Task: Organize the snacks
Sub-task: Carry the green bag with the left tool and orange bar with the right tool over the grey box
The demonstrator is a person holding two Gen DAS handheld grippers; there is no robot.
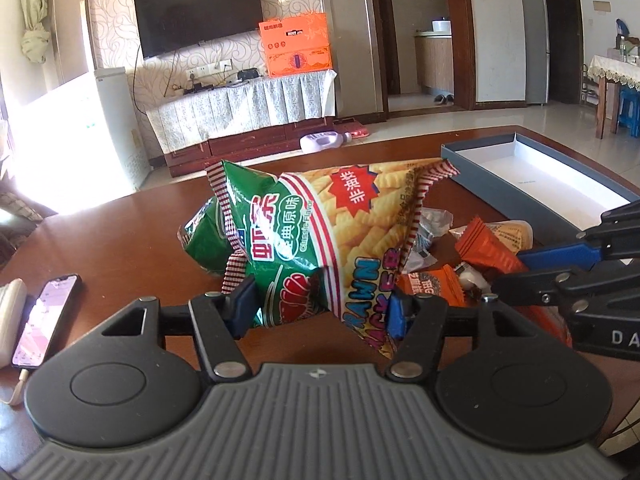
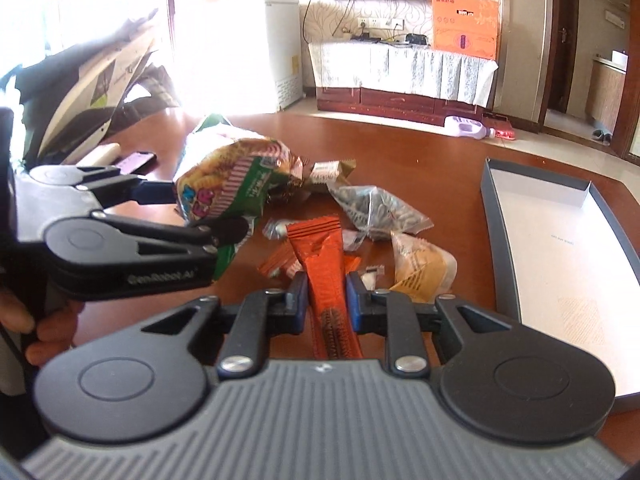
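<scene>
My left gripper (image 1: 320, 304) is shut on a green and yellow prawn cracker bag (image 1: 316, 232), which rises crumpled above its blue pads; from the side, the right wrist view shows the same bag (image 2: 236, 176) in that gripper (image 2: 200, 212). My right gripper (image 2: 326, 296) is shut on a long orange snack packet (image 2: 320, 256), pinched between both pads. The right gripper (image 1: 552, 268) enters the left wrist view at the right edge, over small orange packets (image 1: 486, 250). A loose pile of small snacks lies on the brown table (image 2: 420, 168).
An open grey box (image 2: 560, 216) with a white inside lies on the right of the table, seen also as the box (image 1: 540, 172). A phone (image 1: 44, 316) rests at the table's left. A clear seed packet (image 2: 380, 208) and a yellow packet (image 2: 424, 264) lie by the pile.
</scene>
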